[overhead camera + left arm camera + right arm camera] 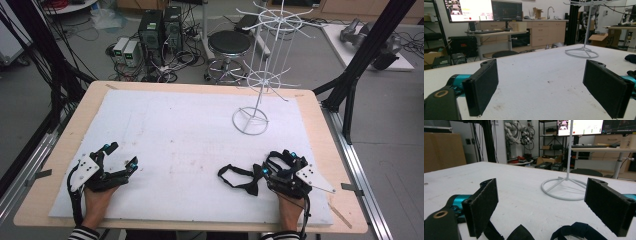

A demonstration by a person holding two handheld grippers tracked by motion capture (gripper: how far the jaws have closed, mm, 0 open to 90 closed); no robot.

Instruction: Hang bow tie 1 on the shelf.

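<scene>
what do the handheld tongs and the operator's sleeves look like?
Both the left tongs and right tongs are black, with teal joints, flat black padded jaws, a pale three-cornered plate with small holes and a black trailing cable. The sleeves are black-and-white striped.

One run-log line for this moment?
left gripper: open, empty | right gripper: open, over black bow tie | white wire rack: upright, bare

Even bright light (soft shadows), slight blur

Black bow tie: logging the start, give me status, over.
Left gripper and right gripper open, holding nothing. Black fabric bow tie with strap flat on white mat beside right gripper. White wire rack stands beyond; path clear.
</scene>
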